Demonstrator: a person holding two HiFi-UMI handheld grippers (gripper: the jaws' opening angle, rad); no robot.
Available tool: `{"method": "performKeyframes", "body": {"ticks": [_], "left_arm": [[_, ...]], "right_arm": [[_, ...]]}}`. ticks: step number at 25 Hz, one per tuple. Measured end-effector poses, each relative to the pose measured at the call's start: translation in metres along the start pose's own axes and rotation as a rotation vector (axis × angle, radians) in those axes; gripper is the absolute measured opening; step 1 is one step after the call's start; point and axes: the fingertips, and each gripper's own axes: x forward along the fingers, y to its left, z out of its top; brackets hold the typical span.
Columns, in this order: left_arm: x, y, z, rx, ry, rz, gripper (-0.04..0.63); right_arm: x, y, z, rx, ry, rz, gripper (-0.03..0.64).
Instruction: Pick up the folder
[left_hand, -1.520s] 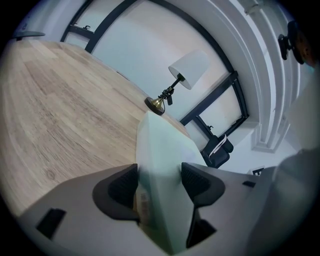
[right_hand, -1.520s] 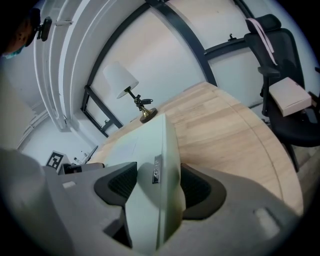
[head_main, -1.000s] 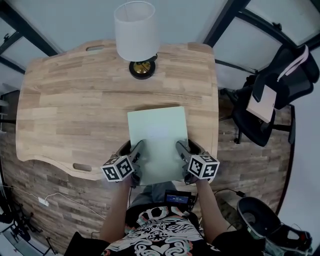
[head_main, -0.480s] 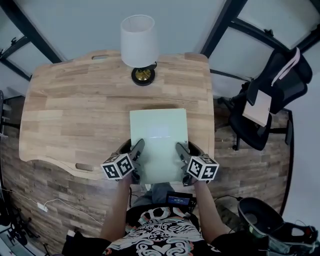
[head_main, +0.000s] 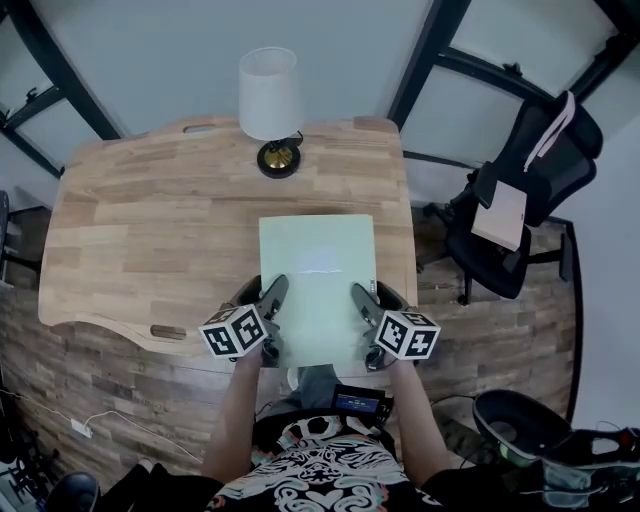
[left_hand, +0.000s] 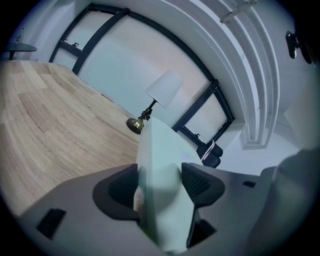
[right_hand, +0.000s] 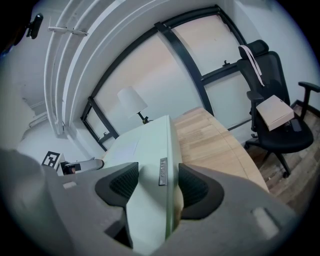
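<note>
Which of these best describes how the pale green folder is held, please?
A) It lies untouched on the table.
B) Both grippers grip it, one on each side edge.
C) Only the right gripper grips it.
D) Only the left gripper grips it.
B: the left gripper and the right gripper each have their jaws shut on a side edge of the folder.

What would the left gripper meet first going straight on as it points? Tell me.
Probably the lamp. The left gripper, shut on the folder, points across the table toward its far edge, where the lamp stands near that line. Depth is unclear, so it might pass just beside it.
</note>
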Motion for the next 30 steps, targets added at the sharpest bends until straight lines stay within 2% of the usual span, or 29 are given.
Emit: {"method": "performKeyframes", "body": {"ticks": [14, 30], "left_arm": [[-0.04, -0.036, 0.011, 0.05, -0.057, -0.05, 0.265], [-0.055, -0.052, 0.005, 0.078, -0.064, -0.062, 0.265]], "right_arm": [[-0.05, 0.029, 0.012, -0.04, -0.104, 0.002, 0.249], [-0.073, 0.034, 0.007, -0.046, -0.14, 0.0, 0.249]]}}
